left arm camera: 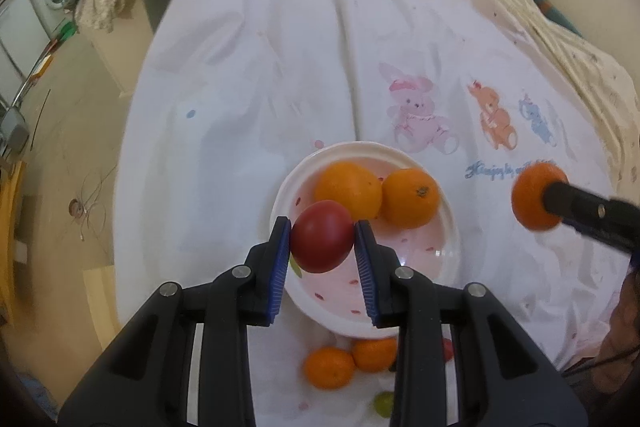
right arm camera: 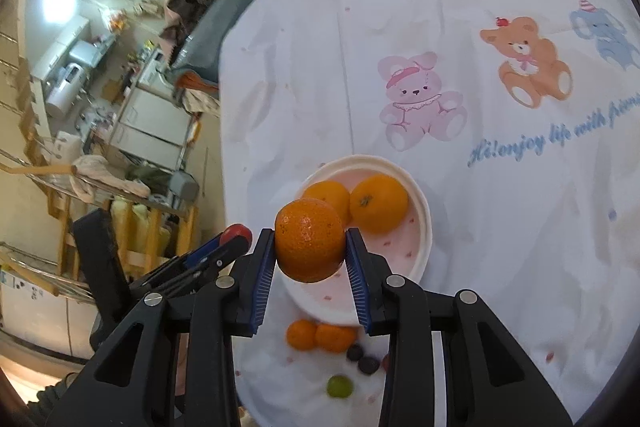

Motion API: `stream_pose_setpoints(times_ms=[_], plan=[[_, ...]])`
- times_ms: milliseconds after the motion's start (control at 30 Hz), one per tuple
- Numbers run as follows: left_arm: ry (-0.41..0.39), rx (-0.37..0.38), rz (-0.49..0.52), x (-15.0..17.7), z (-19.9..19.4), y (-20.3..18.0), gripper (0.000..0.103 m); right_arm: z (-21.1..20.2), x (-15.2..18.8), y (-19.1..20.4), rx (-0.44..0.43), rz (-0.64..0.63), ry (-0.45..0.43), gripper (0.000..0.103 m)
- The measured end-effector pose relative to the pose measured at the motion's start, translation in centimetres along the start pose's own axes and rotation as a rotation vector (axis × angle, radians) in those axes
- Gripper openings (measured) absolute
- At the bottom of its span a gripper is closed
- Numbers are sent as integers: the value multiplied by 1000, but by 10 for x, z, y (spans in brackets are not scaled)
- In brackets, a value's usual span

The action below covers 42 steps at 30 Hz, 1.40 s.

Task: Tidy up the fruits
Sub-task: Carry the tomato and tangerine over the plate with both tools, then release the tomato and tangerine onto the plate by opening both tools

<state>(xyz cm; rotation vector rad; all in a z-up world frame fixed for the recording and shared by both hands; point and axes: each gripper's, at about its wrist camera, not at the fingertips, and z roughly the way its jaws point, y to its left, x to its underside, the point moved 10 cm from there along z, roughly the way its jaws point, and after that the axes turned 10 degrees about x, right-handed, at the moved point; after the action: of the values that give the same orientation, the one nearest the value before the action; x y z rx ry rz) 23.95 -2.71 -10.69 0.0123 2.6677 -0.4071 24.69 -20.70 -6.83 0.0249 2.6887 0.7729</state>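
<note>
Left wrist view: the left claw (left arm camera: pixel 322 235) is clamped on a red fruit (left arm camera: pixel 322 237), carried over the near rim of the white bowl (left arm camera: pixel 447 259), presumably so it can drop in beside the two oranges (left arm camera: pixel 347 189) resting against the bowl's far wall. The right claw (right arm camera: pixel 310 243) pinches another orange (right arm camera: pixel 309 239) between its blue pads (right arm camera: pixel 355 279), likewise poised above the bowl. Small mandarins (right arm camera: pixel 320 336), dark grapes (right arm camera: pixel 362 359) and a green grape (right arm camera: pixel 340 386) lie on the bed sheet (right arm camera: pixel 480 227) near its nearest edge, outside the bowl. The claw arms hide part of that heap, so its count is uncertain. Whether the red fruit is a tomato or a plum I cannot tell.
</note>
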Motion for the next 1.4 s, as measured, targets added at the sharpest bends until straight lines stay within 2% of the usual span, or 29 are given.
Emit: stream_pose_setpoints(times_ms=[100, 200, 367, 467, 633, 833, 933, 1000, 1033, 1067, 1100, 1133, 1167, 1267, 1400], plan=[[66, -12, -26, 8, 22, 12, 28, 23, -11, -1, 21, -23, 35, 37], [141, 19, -68, 21, 42, 18, 28, 44, -18, -2, 36, -42, 67, 37], [132, -6, 19, 17, 54, 17, 28, 68, -29, -1, 51, -68, 96, 37], [157, 8, 12, 19, 61, 17, 28, 82, -34, -2, 62, -78, 111, 37], [190, -16, 16, 23, 69, 21, 29, 104, -40, -2, 86, -97, 133, 37], [181, -6, 12, 20, 68, 21, 29, 120, -41, -3, 84, -93, 154, 39], [185, -12, -1, 21, 69, 24, 29, 120, -42, -1, 88, -125, 129, 46], [196, -20, -3, 23, 70, 25, 30, 117, -44, 2, 73, -125, 120, 59], [199, -16, -3, 23, 71, 24, 36, 114, -46, 1, 83, -127, 105, 59], [200, 0, -6, 23, 71, 21, 47, 111, -47, 0, 85, -132, 96, 59], [198, 11, -5, 23, 71, 19, 53, 107, -47, -1, 83, -132, 94, 59], [190, 6, 4, 22, 68, 17, 68, 104, -47, -2, 81, -126, 95, 59], [173, -16, 20, 21, 66, 16, 75, 101, -47, -2, 77, -124, 92, 59], [158, -20, 43, 18, 61, 13, 75, 90, -45, -4, 77, -115, 83, 60], [138, -30, 21, 16, 55, 19, 75, 78, -38, 2, 107, -159, 76, 65]])
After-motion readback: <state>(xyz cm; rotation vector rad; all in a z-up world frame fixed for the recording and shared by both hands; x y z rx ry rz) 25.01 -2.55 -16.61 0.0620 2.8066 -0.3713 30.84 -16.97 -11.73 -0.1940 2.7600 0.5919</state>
